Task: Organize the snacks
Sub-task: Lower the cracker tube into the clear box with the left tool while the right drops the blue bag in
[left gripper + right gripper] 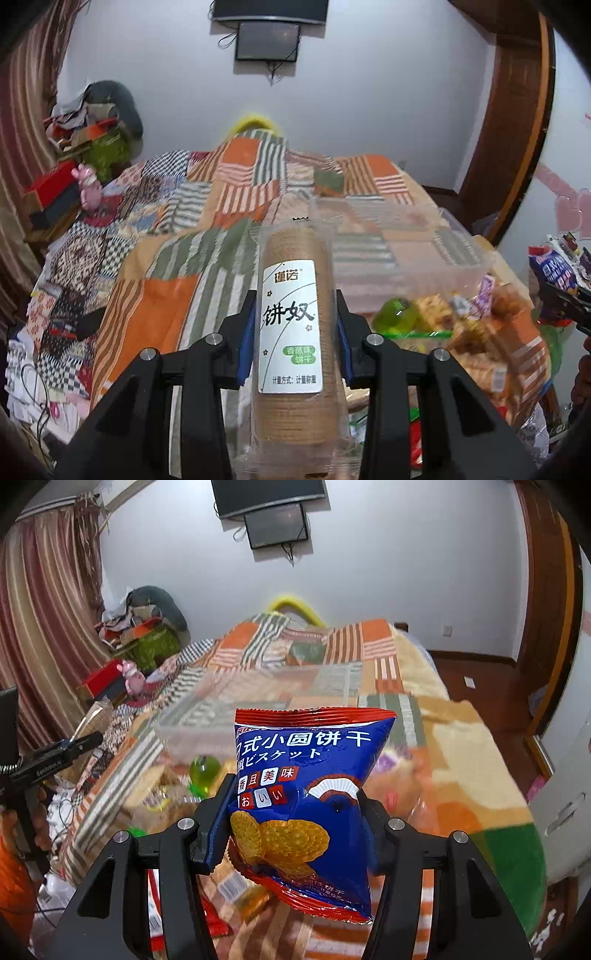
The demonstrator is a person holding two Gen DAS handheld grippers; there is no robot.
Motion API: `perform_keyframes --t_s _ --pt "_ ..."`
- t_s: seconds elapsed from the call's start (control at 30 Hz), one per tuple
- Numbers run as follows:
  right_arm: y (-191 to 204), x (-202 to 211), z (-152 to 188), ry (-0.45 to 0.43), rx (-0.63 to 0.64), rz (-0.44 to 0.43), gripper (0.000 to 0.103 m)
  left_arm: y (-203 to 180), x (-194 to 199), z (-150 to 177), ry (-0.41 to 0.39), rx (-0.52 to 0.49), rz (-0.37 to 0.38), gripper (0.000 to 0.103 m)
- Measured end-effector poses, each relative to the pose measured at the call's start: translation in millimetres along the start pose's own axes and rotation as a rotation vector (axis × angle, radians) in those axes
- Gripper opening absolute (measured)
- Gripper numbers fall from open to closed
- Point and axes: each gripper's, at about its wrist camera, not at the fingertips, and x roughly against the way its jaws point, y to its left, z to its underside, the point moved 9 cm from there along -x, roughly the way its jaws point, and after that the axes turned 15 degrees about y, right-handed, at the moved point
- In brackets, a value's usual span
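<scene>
left hand-held gripper (pixel 295 339): clamped on biscuit sleeve (pixel 291 332), blue pads pressing both sides at mid-length; sleeve points forward along the fingers, label up. Mid-length grip likely chosen to keep the long roll balanced.
right hand-held gripper (pixel 293 812): closed on blue biscuit bag (pixel 306 805), pinched low so the puffed upper part stands above the fingers; bag creased at the left pad, looks squeezed but held.
both snacks: off the bed, raised above the snack pile, aimed toward the clear bin.
clear bin (pixel 399 254): transparent plastic, on the patchwork bed cover (pixel 166 295), just beyond the pile. Probable destination for sorted snacks; looks empty, quilt pattern visible through the walls.
snack pile (pixel 461 321): loose packets near the bed's front edge, green jelly cup (pixel 397 314) among them. More left to sort, so task judged early.
cross-views: right tool tip with the blue bag visible at right edge of left view; left tool visible at left edge of right view.
hard to read: pile and bin motion-blurred in both views; individual packets not identifiable. Bin's rim and far wall faint, depth unclear. Lower end of the sleeve cut off by the frame; right pad mostly hidden behind the bag. Person barely in view, only a bit of hand at frame edges.
</scene>
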Motion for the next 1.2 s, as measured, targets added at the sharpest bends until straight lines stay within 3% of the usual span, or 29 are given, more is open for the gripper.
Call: perform_keyframes --t_s 0.23,0.43,1.0,1.2 --pt "6.5 1.0 -32.9 -0.075 0.033 0.029 0.053 -28.6 2.5 -27.2 -0.038 -0.039 0.022 0.037" --pt "8.6 -17.2 -51.4 -0.081 0.038 0.033 0.053 -47.0 -13.1 -45.4 -0.027 -0.056 0.051 0.037" --pt "2.0 -82.5 -77.2 0.009 0.020 0.040 0.053 -82.2 -88.4 -79.4 0.064 -0.107 0.062 0.037" --pt "1.4 -103.9 -78.0 0.076 0.024 0.032 0.053 -90.5 -119.9 -84.8 0.141 -0.111 0.074 0.037"
